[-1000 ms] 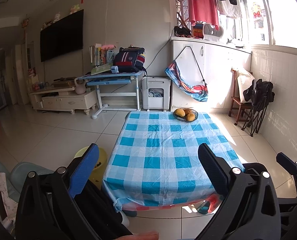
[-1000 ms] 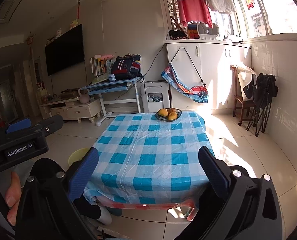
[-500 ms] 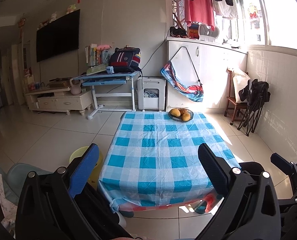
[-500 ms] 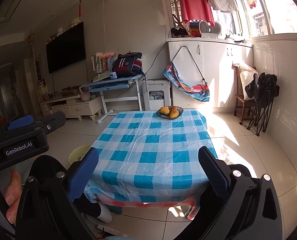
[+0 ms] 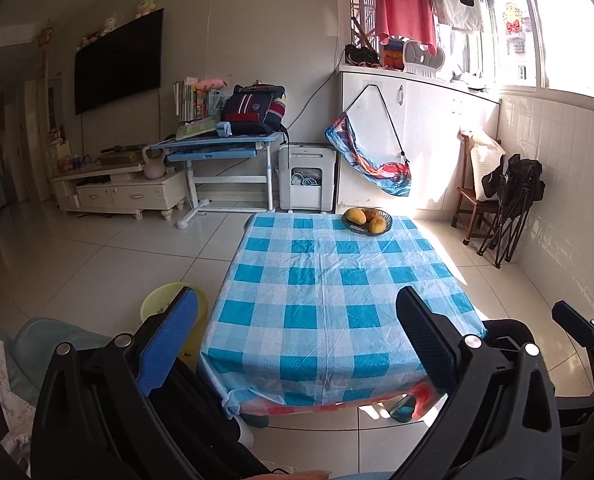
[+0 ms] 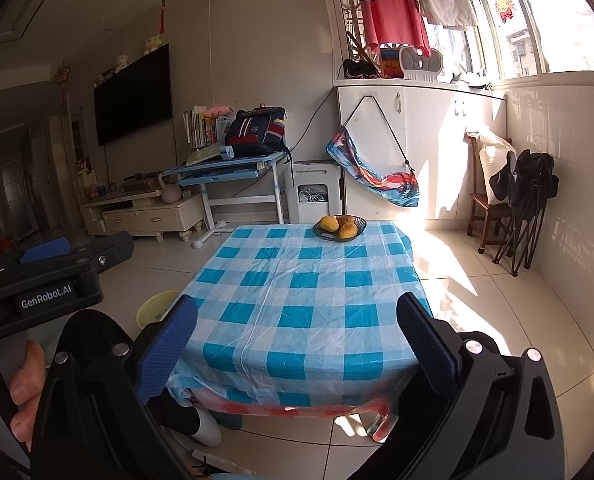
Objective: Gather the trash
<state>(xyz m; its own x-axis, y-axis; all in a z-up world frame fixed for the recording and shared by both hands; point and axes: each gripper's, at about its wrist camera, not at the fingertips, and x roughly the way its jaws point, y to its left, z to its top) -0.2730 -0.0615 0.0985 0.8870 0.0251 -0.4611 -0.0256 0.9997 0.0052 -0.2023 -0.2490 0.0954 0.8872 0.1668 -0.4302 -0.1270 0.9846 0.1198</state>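
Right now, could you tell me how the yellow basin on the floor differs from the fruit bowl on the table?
The yellow basin stands on the floor tiles left of the table; the fruit bowl sits on the checked cloth at the table's far end. The yellow basin is pale and opaque; the fruit bowl is dark. The fruit bowl holds orange-yellow fruit; the yellow basin's inside is mostly hidden. Both are round, open and upright.

Fruit bowl [image 5: 367, 221] on table's [image 5: 329, 300] far edge, basin [image 5: 159, 304] on floor left of table

Left gripper [image 5: 297, 340] and right gripper [image 6: 297, 340] are held level side by side, jaws spread wide, gripping nothing
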